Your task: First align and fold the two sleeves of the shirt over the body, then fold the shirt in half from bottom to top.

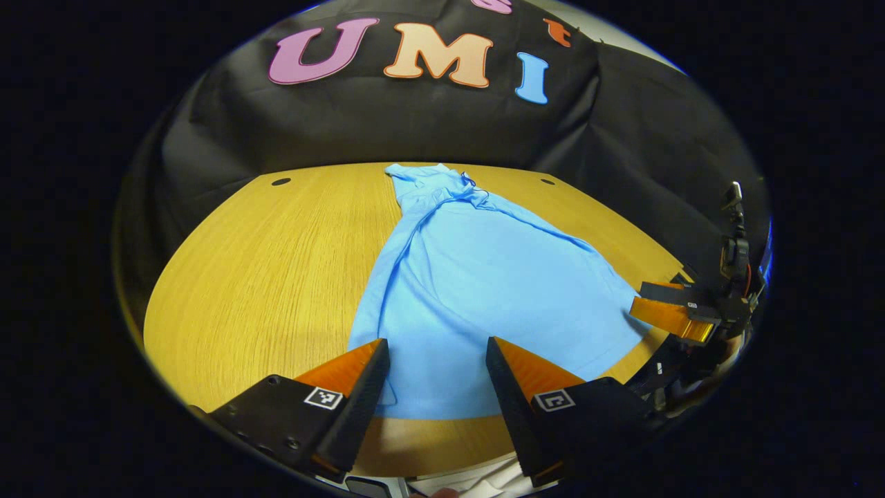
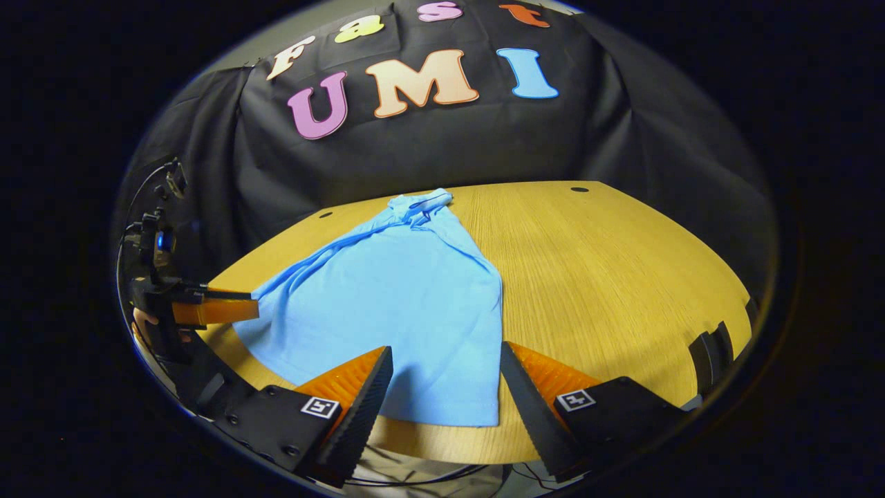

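Left gripper view: light-blue cotton shirt (image 1: 477, 290) lies on wooden tabletop (image 1: 276, 277), sleeves apparently folded in. Bottom-to-top fold remains; both grippers' jaws wide, empty.

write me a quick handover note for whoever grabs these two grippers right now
Left gripper: open, empty, at the hem's left corner.
Right gripper: open, empty, at the hem's right corner.
Blue shirt: lying on the wooden table, collar at the far end, hem at the near edge.
Done: both sleeves appear folded over the body.
Left: grip the hem corners and fold the bottom up to the collar.
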